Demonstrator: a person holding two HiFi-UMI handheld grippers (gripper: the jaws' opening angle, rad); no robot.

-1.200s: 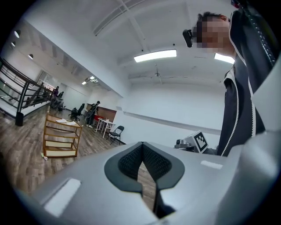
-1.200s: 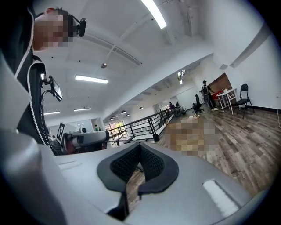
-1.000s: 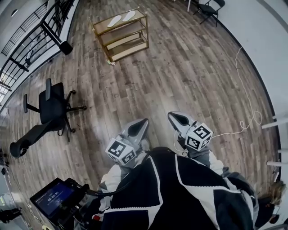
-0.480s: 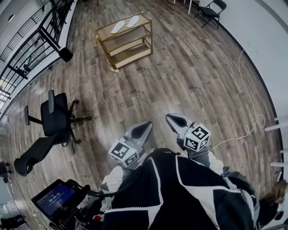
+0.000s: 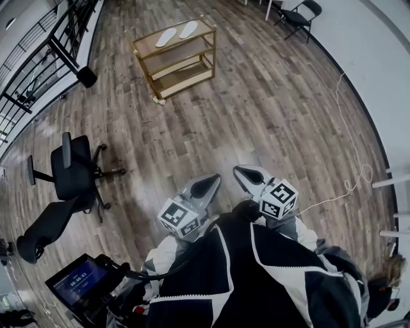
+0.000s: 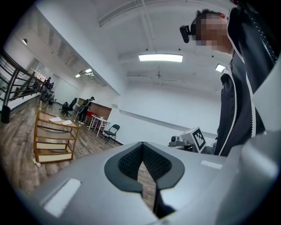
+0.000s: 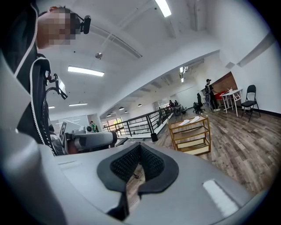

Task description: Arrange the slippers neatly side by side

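Two white slippers [image 5: 166,37] [image 5: 189,29] lie on the top shelf of a gold shelf cart [image 5: 206,40] far across the wooden floor. In the left gripper view the slippers [image 6: 55,119] show small on the cart [image 6: 40,139] at the left. The right gripper view has the slippers [image 7: 184,122] on the cart [image 7: 206,132] at the right. My left gripper [image 5: 204,186] [image 6: 142,144] and right gripper [image 5: 246,174] [image 7: 139,146] are held close to my body, pointing toward the cart. Both are shut with nothing between the pads.
A black office chair [image 5: 70,170] stands at the left, with a black railing [image 5: 38,67] behind it. A folding chair [image 5: 298,13] is at the far right by the wall. A white cable [image 5: 349,182] lies on the floor at the right. A screen device [image 5: 77,278] hangs at my lower left.
Both grippers have moved forward over the floor with me, toward the cart. The office chair has slid lower in the head view. The jaws look the same.
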